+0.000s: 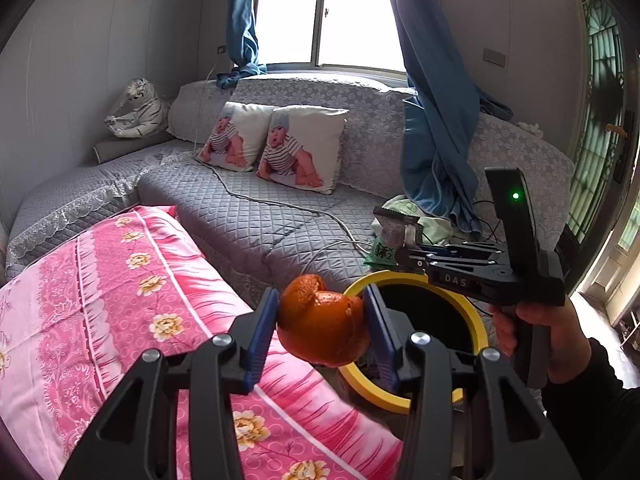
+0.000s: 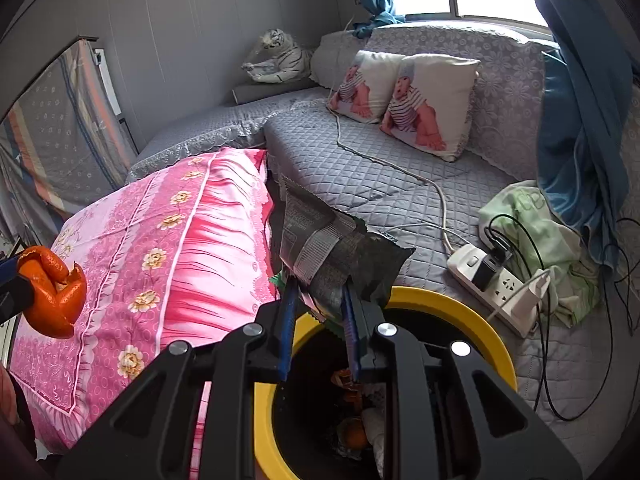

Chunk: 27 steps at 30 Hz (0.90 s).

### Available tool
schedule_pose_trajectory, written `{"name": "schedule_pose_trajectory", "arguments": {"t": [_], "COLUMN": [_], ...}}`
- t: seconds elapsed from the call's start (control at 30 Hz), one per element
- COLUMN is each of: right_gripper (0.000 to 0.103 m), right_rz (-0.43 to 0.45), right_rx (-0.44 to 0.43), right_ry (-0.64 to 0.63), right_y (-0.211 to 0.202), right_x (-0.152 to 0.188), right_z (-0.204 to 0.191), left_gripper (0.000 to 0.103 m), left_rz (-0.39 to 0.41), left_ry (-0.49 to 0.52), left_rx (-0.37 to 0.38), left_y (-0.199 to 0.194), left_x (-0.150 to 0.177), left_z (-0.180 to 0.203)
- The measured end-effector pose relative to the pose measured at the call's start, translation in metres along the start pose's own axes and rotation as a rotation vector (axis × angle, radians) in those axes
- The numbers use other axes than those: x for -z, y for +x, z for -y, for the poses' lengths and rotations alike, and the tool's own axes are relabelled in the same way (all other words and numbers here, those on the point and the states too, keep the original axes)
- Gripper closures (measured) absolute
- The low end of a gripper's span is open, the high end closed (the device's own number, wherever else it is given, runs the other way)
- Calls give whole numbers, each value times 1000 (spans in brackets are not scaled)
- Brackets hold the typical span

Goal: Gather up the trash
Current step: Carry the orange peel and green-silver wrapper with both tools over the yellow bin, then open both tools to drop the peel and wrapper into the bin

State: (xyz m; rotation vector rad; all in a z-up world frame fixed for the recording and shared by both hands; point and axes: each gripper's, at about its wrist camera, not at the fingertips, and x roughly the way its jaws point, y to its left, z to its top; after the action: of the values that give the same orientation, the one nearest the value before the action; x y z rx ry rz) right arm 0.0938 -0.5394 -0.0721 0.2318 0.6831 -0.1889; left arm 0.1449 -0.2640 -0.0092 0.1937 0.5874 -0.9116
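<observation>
Grey sofa [image 1: 260, 216], both tools [image 1: 320, 316] [image 2: 318, 300] tilted down, gripping trash

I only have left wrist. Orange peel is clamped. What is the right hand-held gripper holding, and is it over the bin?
Observer: The right hand-held gripper is shut on a crumpled snack wrapper, right above the yellow-rimmed bin.
Operator: Anything in the bin already?
Observer: Yes, orange peel scraps and other bits lie at the bottom.
Operator: Hazards near it?
Observer: A white power strip with plugged chargers sits on the couch cover just past the rim.
</observation>
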Motion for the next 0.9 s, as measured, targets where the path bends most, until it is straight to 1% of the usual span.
{"name": "schedule_pose_trajectory", "arguments": {"t": [0.1, 0.23, 0.33, 0.53, 0.7, 0.83, 0.9], "right_gripper": [83, 83, 83, 83, 82, 82, 82], "right_rz": [-16, -36, -65, -117, -173, -212, -222], "right_rx": [25, 60, 81, 91, 79, 60, 71], "right_ry": [29, 62, 95, 150, 210, 265, 271], "right_y": [0, 1, 4, 16, 29, 38, 41], "right_x": [9, 19, 25, 36, 40, 44, 45], "right_z": [16, 35, 50, 72, 88, 99, 101], "left_gripper": [61, 61, 61, 61, 61, 61, 60], "left_rz": [-15, -47, -82, -172, -242, -320, -336], "left_ry": [23, 25, 33, 28, 20, -31, -48], "left_rx": [28, 76, 101, 143, 180, 233, 246], "left_y": [20, 50, 72, 118, 150, 175, 181], "left_x": [-1, -2, 3, 16, 29, 39, 42], "left_z": [13, 25, 37, 53, 63, 66, 66]}}
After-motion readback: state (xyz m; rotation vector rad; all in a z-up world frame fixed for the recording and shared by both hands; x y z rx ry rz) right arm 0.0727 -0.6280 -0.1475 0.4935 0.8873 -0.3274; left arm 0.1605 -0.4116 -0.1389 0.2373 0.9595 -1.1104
